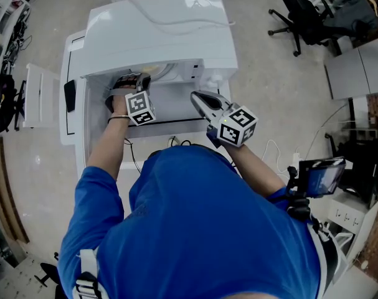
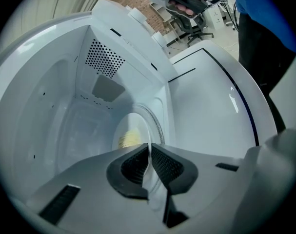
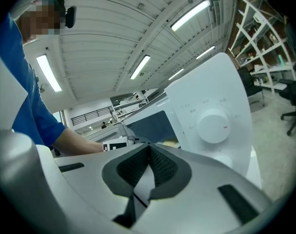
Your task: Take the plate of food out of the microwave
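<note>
The white microwave (image 1: 164, 23) stands with its door (image 2: 211, 96) swung open. Inside the cavity lies a pale plate (image 2: 155, 123) with yellow food (image 2: 129, 139) on it; in the head view only a yellowish glimpse of the plate (image 1: 154, 72) shows. My left gripper (image 1: 134, 83) reaches into the cavity, and in the left gripper view its tips (image 2: 149, 147) are shut on the plate's near rim. My right gripper (image 1: 198, 97) hangs outside, in front of the control panel with its round dial (image 3: 213, 126). It is shut with nothing in it (image 3: 148, 147).
A low white shelf unit (image 1: 39, 95) stands left of the microwave. A black office chair (image 1: 301, 17) is at the far right, with a white cable (image 1: 279, 149) on the floor and a screen on a stand (image 1: 322, 176) nearer.
</note>
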A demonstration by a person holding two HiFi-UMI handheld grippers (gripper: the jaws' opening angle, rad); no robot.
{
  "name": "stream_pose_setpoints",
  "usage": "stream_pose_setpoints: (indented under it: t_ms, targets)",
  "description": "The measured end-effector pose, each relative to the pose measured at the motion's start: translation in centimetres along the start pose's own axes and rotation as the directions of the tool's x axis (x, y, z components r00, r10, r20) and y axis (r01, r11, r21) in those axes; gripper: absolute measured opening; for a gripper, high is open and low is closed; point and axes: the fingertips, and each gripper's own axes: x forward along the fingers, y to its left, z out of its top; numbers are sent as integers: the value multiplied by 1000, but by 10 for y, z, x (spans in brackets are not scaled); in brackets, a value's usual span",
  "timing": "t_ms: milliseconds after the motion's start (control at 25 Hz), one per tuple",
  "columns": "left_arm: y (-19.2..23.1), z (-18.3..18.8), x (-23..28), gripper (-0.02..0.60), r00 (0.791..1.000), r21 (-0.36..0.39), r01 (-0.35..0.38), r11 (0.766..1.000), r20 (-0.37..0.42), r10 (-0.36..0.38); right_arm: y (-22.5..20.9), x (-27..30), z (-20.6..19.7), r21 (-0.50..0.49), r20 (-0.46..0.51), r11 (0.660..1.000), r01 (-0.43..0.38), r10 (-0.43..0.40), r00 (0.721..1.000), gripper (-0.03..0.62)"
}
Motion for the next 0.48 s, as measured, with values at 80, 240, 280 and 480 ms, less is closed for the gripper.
stream_pose_setpoints:
  t_ms: [80, 240, 280, 480]
  targets:
    - [-2, 0, -2, 31, 1000, -8, -6, 1000, 4, 6, 1, 1, -2, 0, -3, 1000, -4, 4, 1000, -2]
    - [-7, 0, -9, 31, 1000, -30, -12, 999, 9, 12, 1, 5, -7, 5, -14, 1000, -11, 11, 1000, -2]
    - [-9, 0, -11, 31, 1000, -36, -14, 999, 9, 15, 1, 6, -8, 8, -17, 1000, -13, 14, 1000, -2]
    - [-16, -1, -21, 31, 1000, -63, -24, 998, 7, 24, 4, 10, -15, 17, -31, 999, -30, 30, 999, -2]
